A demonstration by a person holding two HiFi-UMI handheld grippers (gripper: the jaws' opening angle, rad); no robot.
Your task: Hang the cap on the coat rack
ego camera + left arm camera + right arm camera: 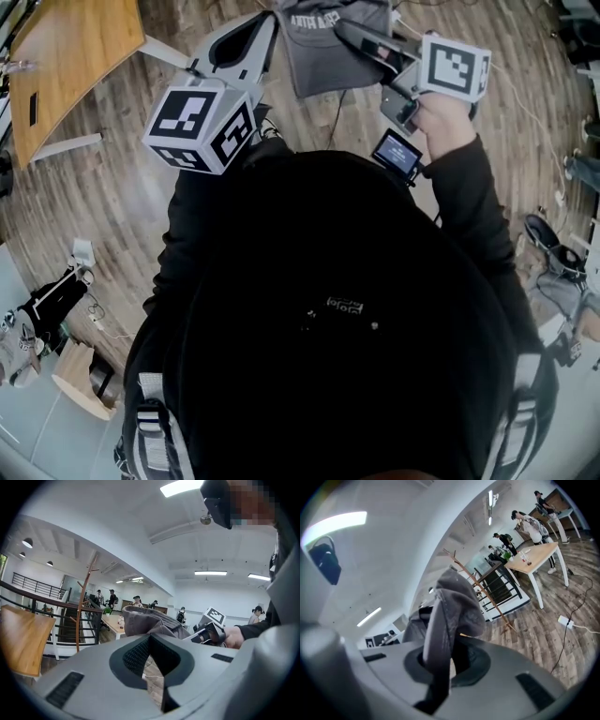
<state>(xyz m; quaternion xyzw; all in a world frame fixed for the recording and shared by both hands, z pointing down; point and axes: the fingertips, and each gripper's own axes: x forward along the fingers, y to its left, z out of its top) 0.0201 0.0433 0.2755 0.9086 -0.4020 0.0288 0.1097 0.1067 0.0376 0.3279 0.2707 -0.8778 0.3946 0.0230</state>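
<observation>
My right gripper (pixel 361 37) is shut on the grey cap (pixel 328 42), which I hold up in front of me. Seen from the right gripper view, the cap (pixel 452 606) hangs folded over the gripper (pixel 445 660), its fabric pinched between the jaws. My left gripper (pixel 267 23) points the same way with its fingers meeting at the tip, close to the cap's edge; whether they touch it is unclear. The cap (pixel 145 620) rises just beyond that gripper (pixel 150 639). The wooden coat rack (pixel 82 606) stands farther off by a railing, and its pole (pixel 480 588) leans behind the cap.
A wooden table (pixel 66 56) is at my left. Behind the rack runs a black stair railing (pixel 28 603). A long table (pixel 534 557) has people around it. A power strip and cable (pixel 569 620) lie on the wood floor. Bags (pixel 42 309) sit by the wall.
</observation>
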